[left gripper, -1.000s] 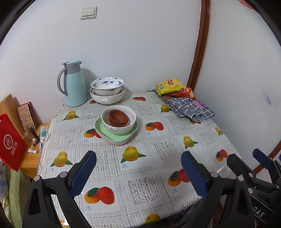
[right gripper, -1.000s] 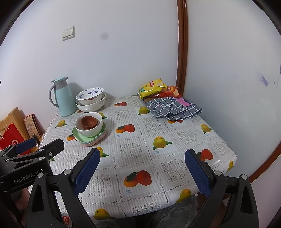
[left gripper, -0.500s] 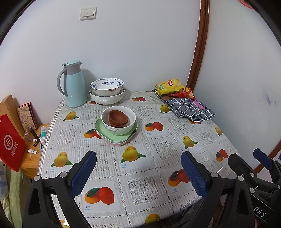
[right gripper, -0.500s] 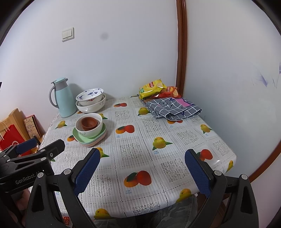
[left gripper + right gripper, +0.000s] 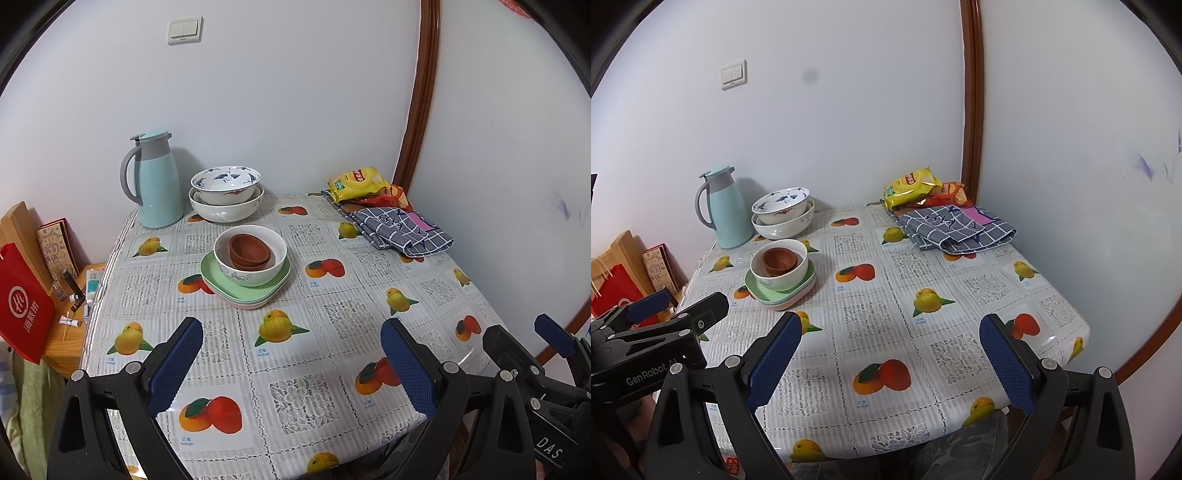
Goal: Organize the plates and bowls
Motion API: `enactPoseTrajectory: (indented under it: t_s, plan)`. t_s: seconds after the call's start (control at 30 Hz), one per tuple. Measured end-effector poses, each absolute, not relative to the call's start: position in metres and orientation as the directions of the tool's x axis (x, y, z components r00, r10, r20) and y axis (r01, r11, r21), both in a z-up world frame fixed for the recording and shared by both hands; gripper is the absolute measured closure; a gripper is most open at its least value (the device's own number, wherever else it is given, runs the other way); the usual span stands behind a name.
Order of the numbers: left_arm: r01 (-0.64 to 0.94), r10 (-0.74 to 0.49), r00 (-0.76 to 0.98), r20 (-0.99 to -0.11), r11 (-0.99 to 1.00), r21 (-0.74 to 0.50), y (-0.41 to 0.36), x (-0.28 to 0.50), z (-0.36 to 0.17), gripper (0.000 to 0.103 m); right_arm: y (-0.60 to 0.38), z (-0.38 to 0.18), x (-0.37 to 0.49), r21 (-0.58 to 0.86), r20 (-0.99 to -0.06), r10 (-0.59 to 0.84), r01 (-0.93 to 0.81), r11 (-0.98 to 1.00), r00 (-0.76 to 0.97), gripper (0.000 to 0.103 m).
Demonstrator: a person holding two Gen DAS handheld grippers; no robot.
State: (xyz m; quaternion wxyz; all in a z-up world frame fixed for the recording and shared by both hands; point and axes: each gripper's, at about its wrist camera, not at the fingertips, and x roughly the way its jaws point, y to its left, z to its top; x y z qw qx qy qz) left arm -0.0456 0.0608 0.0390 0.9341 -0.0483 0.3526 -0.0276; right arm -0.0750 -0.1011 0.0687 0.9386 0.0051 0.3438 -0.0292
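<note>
Brown small bowls [image 5: 250, 250] [image 5: 779, 261] nest in a white bowl [image 5: 251, 275] [image 5: 783, 278] that sits on stacked green and pink plates [image 5: 225, 290] [image 5: 790, 297] at the table's middle left. Behind them a blue-patterned bowl [image 5: 225, 184] [image 5: 781, 201] rests in a larger white bowl [image 5: 225, 212] [image 5: 785, 229]. My left gripper [image 5: 291, 363] hangs open above the near part of the table, well short of the stack, holding nothing. My right gripper [image 5: 890, 360] is open too, to the right of the left one, over the near edge.
A pale blue thermos jug [image 5: 157, 184] [image 5: 726, 208] stands at the back left corner. Snack bags [image 5: 360, 182] [image 5: 916, 186] and a folded checked cloth [image 5: 402, 230] [image 5: 956, 229] lie at the back right. A low wooden stand [image 5: 70, 332] with a red bag [image 5: 24, 310] is left of the table.
</note>
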Motion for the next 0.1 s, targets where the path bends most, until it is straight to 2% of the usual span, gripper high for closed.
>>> enactPoseTrajectory:
  t_s: [0.1]
  plan:
    - [0.018,-0.081,0.754,-0.652,0.994,-0.103,0.0605,-0.0417,0.0376,0.005,-0.1017,0.0676,-0.0742,0.002,-0.644,-0.038,0.051,0.999,0.764,0.007]
